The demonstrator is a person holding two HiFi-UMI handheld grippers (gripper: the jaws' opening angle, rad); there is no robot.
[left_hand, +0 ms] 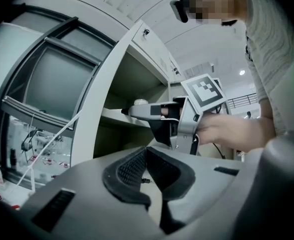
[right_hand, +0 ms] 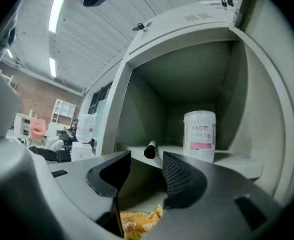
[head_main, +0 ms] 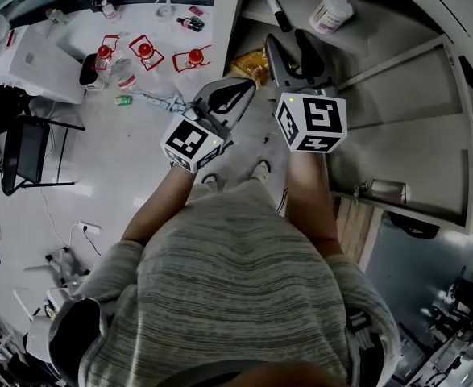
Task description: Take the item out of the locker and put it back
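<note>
Tub (right_hand: 199, 135) marked "XIN" at locker shelf's (right_hand: 237, 160) rt side, marker (right_hand: 150, 149) just beside; yellow snack bag (right_hand: 136, 225) lower down. Both empty: right gripper (right_hand: 147, 156) jaws apart, left gripper (left_hand: 145, 150) jaws together.

Marker (right_hand: 150, 149) left of tub (right_hand: 199, 135) on locker shelf (right_hand: 237, 160), snack bag (right_hand: 136, 224) below

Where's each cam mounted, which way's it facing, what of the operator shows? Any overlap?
Head view: on the person's head, steeply down; torso, forearms, left claw, right claw before the locker.
Left gripper view: on the left claw, along its shut jaws toward the locker's side; hand holding the right claw.
Right gripper view: on the right claw, into the open locker; its jaws apart, empty.
Shared: head and right gripper views both show white tub and marker.
</note>
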